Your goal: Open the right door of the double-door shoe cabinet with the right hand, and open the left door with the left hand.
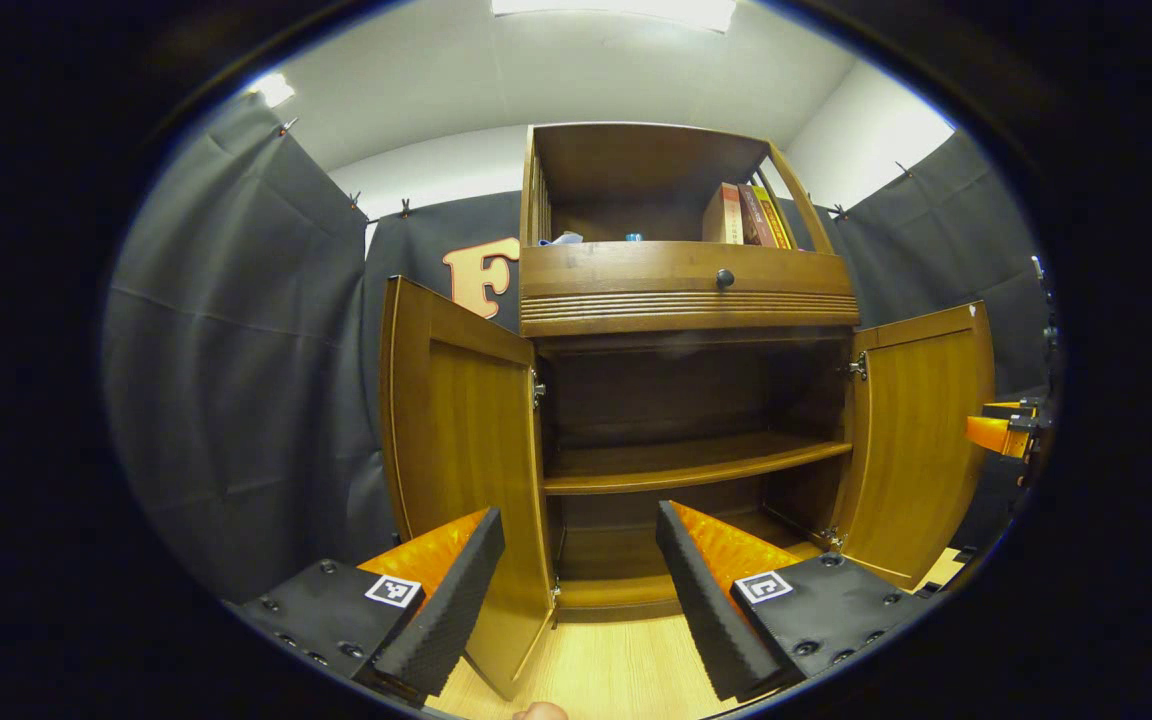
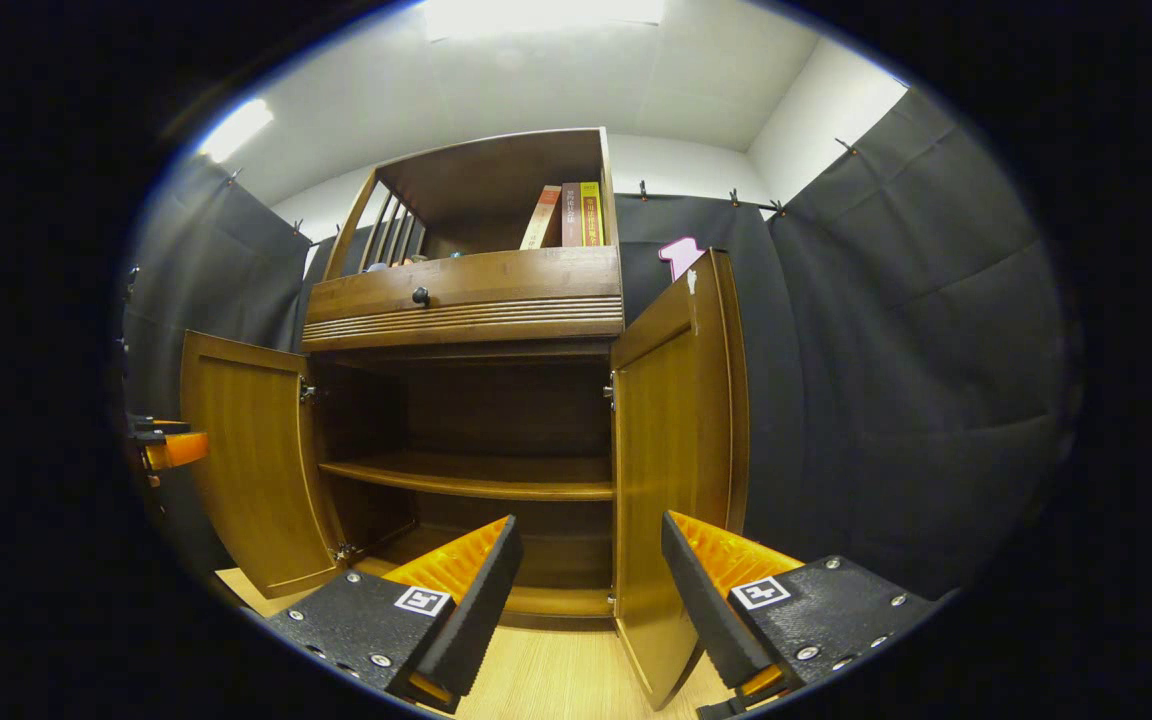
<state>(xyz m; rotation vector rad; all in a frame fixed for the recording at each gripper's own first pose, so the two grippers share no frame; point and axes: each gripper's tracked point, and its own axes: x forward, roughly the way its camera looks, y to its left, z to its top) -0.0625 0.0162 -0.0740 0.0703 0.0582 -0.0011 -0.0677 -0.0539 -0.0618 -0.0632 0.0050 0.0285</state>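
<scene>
Nearest, the left gripper [image 1: 576, 590] stands with jaws spread and empty, straddling the left door's [image 1: 461, 440] free edge; the right gripper [image 2: 591, 600] likewise brackets the right door [image 2: 676, 440], holding nothing; both doors stand swung wide on the shoe cabinet [image 1: 686, 290], baring its shelf [image 1: 686, 462]; the task looks done.

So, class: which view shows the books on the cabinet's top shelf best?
The left gripper view: the books stand nearer the centre, spines facing the camera. The right gripper view shows the same books smaller, one leaning.

Both cabinet doors [image 2: 676, 450] wide open
</scene>
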